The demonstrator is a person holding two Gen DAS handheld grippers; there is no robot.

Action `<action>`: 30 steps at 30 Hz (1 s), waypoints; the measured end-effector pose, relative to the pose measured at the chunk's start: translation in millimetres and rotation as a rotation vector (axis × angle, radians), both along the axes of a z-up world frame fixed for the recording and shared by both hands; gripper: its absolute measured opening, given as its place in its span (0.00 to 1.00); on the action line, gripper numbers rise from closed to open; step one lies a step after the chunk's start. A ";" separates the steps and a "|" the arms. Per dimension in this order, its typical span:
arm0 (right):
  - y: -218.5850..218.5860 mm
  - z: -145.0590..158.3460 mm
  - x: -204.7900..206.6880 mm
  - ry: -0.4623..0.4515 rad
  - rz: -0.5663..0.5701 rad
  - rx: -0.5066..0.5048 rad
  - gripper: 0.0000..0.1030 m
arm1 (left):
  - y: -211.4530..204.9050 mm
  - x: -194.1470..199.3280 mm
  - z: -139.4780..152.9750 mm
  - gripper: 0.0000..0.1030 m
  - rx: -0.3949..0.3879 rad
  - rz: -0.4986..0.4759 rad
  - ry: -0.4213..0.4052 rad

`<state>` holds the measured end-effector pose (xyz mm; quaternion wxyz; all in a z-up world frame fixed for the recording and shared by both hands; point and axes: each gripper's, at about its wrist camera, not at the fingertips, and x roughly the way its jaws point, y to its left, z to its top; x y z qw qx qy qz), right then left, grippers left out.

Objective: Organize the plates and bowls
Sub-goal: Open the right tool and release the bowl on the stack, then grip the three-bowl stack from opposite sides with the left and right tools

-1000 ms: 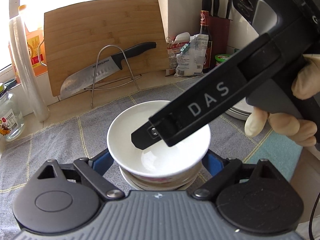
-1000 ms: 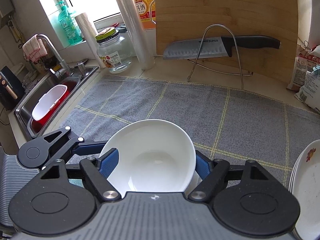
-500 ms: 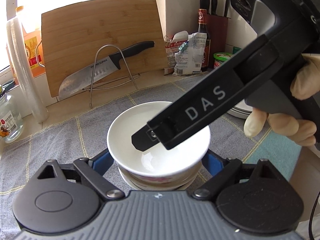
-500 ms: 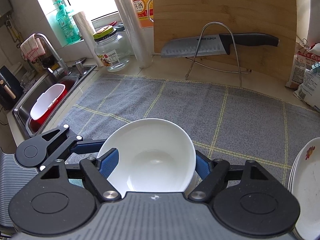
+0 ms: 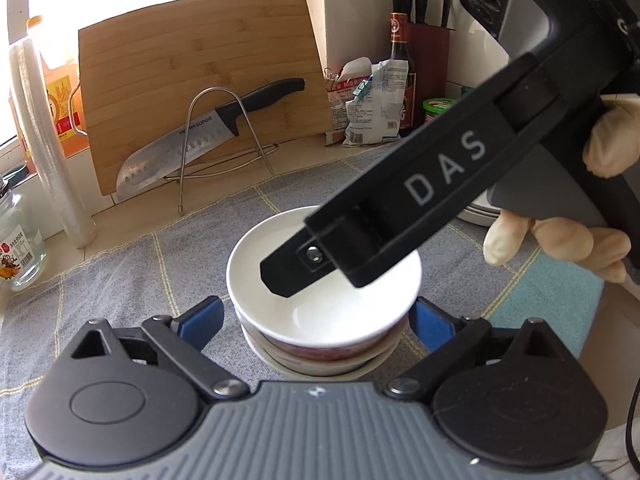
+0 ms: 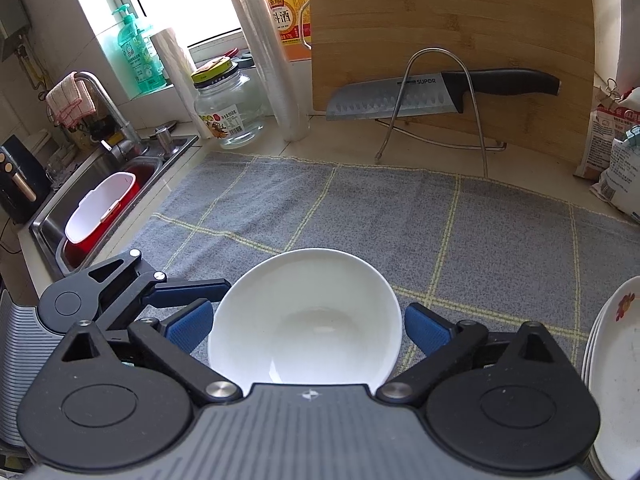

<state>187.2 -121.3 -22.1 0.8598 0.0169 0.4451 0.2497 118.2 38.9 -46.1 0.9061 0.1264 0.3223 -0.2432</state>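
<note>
Left gripper [image 5: 316, 318] has just spread wider, pads clear of the stacked white bowl [image 5: 324, 280] on the grey cloth [image 6: 360, 208]. Right gripper [image 6: 306, 326] has just sprung apart, straddling it untouched. Careless withdrawal could clip the rim and topple the stack.

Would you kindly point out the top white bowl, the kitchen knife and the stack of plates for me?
top white bowl [image 6: 304, 320]: right wrist view, on its inner wall.
kitchen knife [image 6: 384, 100]: right wrist view, on the middle of the blade.
stack of plates [image 6: 616, 360]: right wrist view, on the top plate's face.
</note>
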 end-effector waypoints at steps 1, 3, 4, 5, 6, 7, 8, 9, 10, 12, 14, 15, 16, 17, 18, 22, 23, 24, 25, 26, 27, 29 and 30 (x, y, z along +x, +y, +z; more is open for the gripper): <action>0.3 0.3 -0.3 -0.002 0.000 -0.001 1.00 | 1.2 -1.1 0.6 0.96 -0.001 -0.001 -0.001; 0.0 1.6 -1.3 -0.012 -0.003 0.000 1.00 | 3.3 -5.8 1.9 0.96 -0.002 -0.009 -0.003; 0.3 2.1 -1.7 -0.016 -0.003 -0.002 1.00 | 4.7 -7.0 2.5 0.96 -0.001 -0.012 -0.003; 0.3 2.9 -3.1 -0.022 -0.003 -0.006 1.00 | 6.4 -8.6 3.0 0.96 -0.001 -0.014 -0.001; 0.4 3.7 -4.1 -0.029 -0.001 -0.009 1.00 | 7.7 -9.5 3.3 0.96 -0.003 -0.021 0.003; 0.4 4.5 -5.0 -0.032 0.004 -0.011 1.00 | 9.5 -11.0 3.6 0.96 -0.004 -0.026 0.005; 0.4 5.1 -6.1 -0.034 0.008 -0.012 1.00 | 11.6 -12.2 4.0 0.96 -0.004 -0.028 0.007; 0.3 5.8 -7.6 -0.040 0.010 -0.014 1.00 | 12.8 -13.2 4.0 0.96 -0.002 -0.031 0.010; -0.1 6.5 -9.2 -0.046 0.014 -0.017 1.00 | 14.7 -14.3 4.2 0.96 0.000 -0.033 0.011; -1.1 8.6 -13.7 -0.062 0.033 -0.027 1.00 | 20.0 -17.4 3.5 0.96 0.005 -0.031 0.012; -5.2 11.6 -21.3 -0.084 0.054 -0.032 1.00 | 25.5 -18.7 1.7 0.96 0.014 -0.020 0.020; -7.9 12.9 -24.8 -0.091 0.072 -0.033 1.00 | 28.0 -18.6 -0.1 0.96 0.016 -0.013 0.026; -10.5 13.6 -29.3 -0.101 0.091 -0.040 1.00 | 31.3 -19.5 -2.3 0.96 0.019 -0.005 0.032; -12.5 13.3 -33.2 -0.108 0.106 -0.055 1.00 | 34.4 -20.2 -5.1 0.96 0.025 0.004 0.039; -14.3 11.9 -36.4 -0.111 0.119 -0.077 1.00 | 37.6 -20.5 -9.4 0.96 0.034 0.019 0.048; -20.9 -8.3 -44.8 -0.081 0.173 -0.162 1.00 | 47.4 -16.8 -28.5 0.96 0.041 0.086 0.118; -22.5 -16.3 -44.6 -0.064 0.179 -0.173 1.00 | 48.7 -16.2 -31.8 0.96 0.040 0.099 0.132; -24.1 -24.4 -43.6 -0.048 0.187 -0.184 1.00 | 49.1 -15.8 -34.3 0.96 0.038 0.110 0.141; -25.5 -32.9 -42.3 -0.035 0.192 -0.196 1.00 | 48.7 -14.9 -35.8 0.96 0.037 0.120 0.146; -26.7 -41.9 -39.9 -0.020 0.193 -0.210 1.00 | 47.8 -14.0 -36.8 0.96 0.038 0.131 0.150; -27.5 -48.4 -37.4 -0.007 0.193 -0.217 1.00 | 46.8 -13.9 -37.3 0.96 0.041 0.140 0.152; -28.7 -59.9 -32.4 0.002 0.202 -0.221 1.00 | 44.6 -13.4 -37.4 0.96 0.042 0.158 0.150; -28.4 -64.7 -30.2 0.002 0.212 -0.225 1.00 | 43.9 -13.6 -37.0 0.96 0.043 0.168 0.151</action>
